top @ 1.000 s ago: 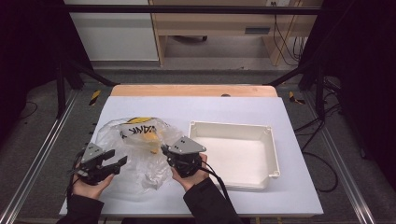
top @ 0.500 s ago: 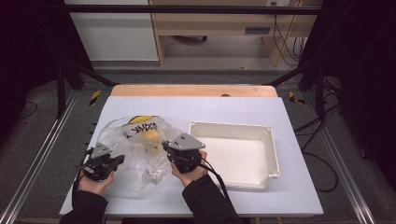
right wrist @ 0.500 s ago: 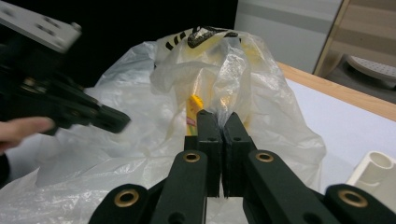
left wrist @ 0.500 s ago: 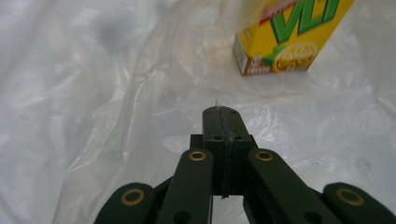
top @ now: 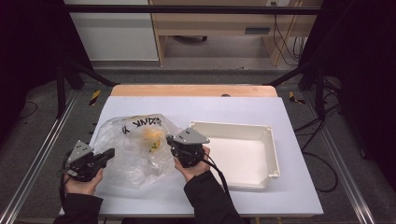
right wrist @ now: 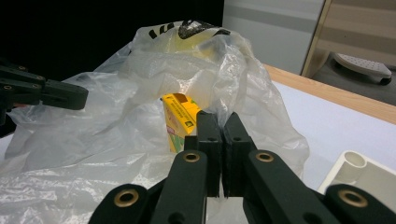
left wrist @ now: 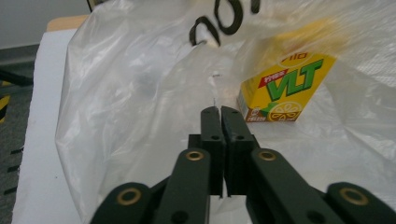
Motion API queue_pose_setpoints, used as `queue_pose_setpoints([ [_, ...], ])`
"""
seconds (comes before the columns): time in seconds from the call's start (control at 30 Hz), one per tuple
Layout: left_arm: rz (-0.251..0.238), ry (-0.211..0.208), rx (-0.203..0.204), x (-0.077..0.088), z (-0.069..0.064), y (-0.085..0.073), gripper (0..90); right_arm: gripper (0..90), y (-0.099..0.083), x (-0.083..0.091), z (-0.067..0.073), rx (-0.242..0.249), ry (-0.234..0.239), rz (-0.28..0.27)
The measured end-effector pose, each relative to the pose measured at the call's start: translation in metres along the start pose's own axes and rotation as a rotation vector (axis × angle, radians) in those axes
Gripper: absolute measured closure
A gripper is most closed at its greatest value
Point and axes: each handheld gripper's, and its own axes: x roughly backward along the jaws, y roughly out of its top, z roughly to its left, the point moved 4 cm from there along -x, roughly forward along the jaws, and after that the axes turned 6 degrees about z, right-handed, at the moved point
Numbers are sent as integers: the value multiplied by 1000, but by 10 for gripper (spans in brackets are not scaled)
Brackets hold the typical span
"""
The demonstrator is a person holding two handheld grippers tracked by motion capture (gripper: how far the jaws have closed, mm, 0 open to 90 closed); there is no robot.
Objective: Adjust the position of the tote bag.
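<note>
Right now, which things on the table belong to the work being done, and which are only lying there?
In use:
- clear plastic bag, pinched by left gripper and right gripper
- yellow drink carton inside the bag

Lying about:
- white tray, to the right

Shown are one plastic bag (top: 133,149), one yellow carton (left wrist: 280,91) inside it, one white tray (top: 268,154), one table (top: 299,196), and two grippers: left (top: 108,154), right (top: 172,140).
</note>
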Motion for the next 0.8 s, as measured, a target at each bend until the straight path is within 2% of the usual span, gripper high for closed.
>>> queue_pose_setpoints([
  [0.1,-23,-7,-9,4,-9,5,769,884,1,1,1,8,8,1],
  [0.2,-48,-26,-31,9,-20,10,716,884,1,1,3,13,16,0],
  [0.37,-71,-74,-79,12,-41,15,690,886,2,2,5,21,24,-4],
  [0.5,-52,-84,-113,5,-54,15,671,886,3,4,6,25,28,-6],
  [0.57,-30,-71,-132,-1,-56,15,671,886,3,5,6,29,28,-5],
  [0.63,-26,-56,-129,-4,-53,17,654,885,2,5,6,36,25,4],
  [0.7,-24,-43,-123,-6,-48,23,612,885,2,6,5,41,19,9],
  [0.8,-27,0,-117,-11,-37,33,563,886,4,6,2,38,10,9],
])
